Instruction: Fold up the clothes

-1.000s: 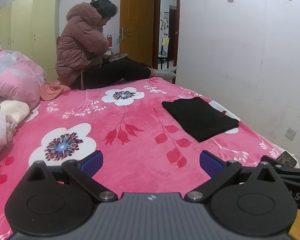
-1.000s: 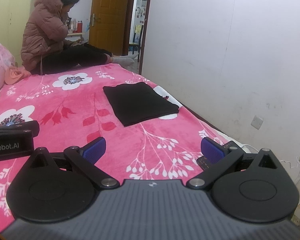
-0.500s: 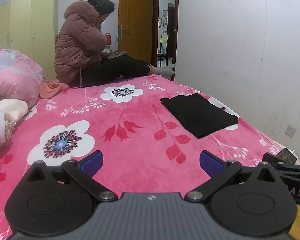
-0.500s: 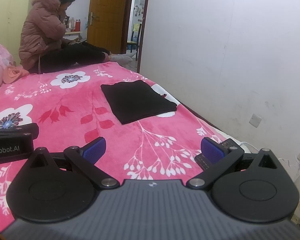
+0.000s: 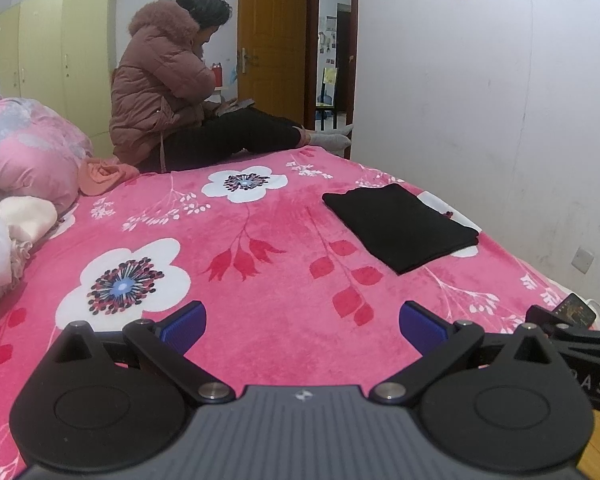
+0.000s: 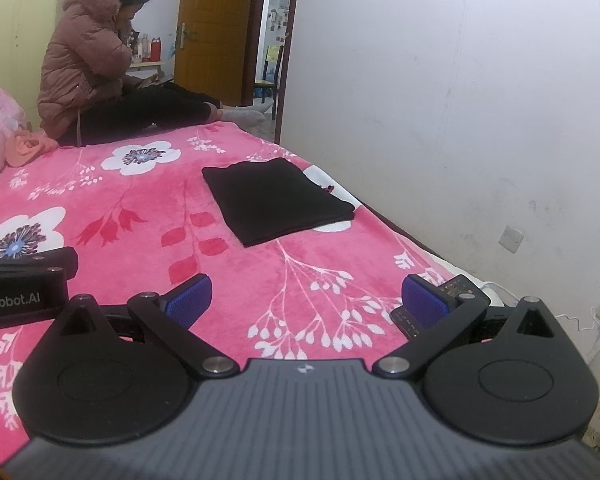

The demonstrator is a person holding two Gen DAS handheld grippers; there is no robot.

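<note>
On the bed, over the pink floral blanket (image 5: 260, 320), left to right: loose pale clothes (image 5: 8, 232) bunch at the far left edge, the left tool (image 5: 302, 322) hovers with fingers spread wide and nothing between them, the right tool (image 6: 305, 294) likewise wide apart and empty, and the black garment (image 6: 276, 200) lies flat, already a neat rectangle near the wall side, well apart from both tools. Judgement: that piece looks done; next step likely fetching another item from the left pile, so approach low, pinch a single fabric edge, keep both tools level. A phone-like device (image 6: 432, 304) sits just behind the right tool's right finger. Readable text: "enRobot.AI" on the left tool's body in the right view; partial "AS" in the left view.
</note>
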